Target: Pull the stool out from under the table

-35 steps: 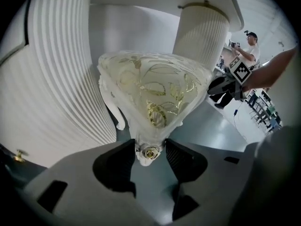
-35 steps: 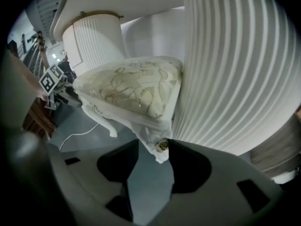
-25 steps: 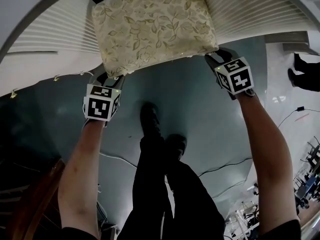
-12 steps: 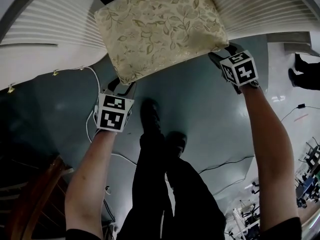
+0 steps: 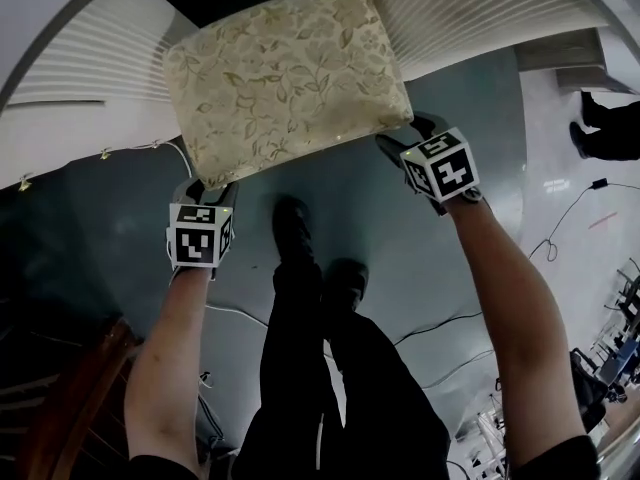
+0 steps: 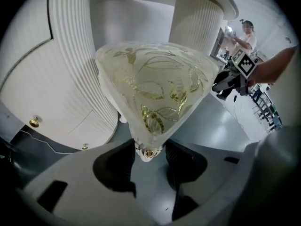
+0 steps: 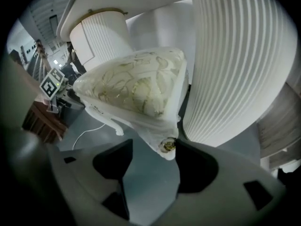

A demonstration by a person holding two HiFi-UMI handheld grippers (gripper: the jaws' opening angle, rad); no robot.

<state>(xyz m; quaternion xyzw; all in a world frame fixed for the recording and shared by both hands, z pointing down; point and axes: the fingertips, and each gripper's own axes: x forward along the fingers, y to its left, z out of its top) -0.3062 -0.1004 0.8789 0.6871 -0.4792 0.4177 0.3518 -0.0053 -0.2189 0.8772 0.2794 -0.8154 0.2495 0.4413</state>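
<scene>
The stool (image 5: 285, 78) has a cream cushion with a gold leaf pattern and white carved legs (image 7: 106, 119). It stands between the white fluted table bases. My left gripper (image 5: 207, 190) is at its near left corner. In the left gripper view, both pads of that gripper (image 6: 149, 147) press the corner with its gold stud. My right gripper (image 5: 392, 146) is at the near right corner. In the right gripper view its jaws (image 7: 153, 147) stand apart: the studded corner lies against the right pad, with a gap to the left pad.
White fluted table bases (image 5: 90, 58) (image 5: 470, 8) flank the stool. The holder's dark legs and shoes (image 5: 300, 238) stand just behind it on the grey floor. Cables (image 5: 440, 328) cross the floor. Wooden furniture (image 5: 60, 398) is at lower left. Another person (image 5: 610, 133) stands far right.
The stool and both grippers have shifted left in the head view. A dark gap now shows behind the stool's far edge.
</scene>
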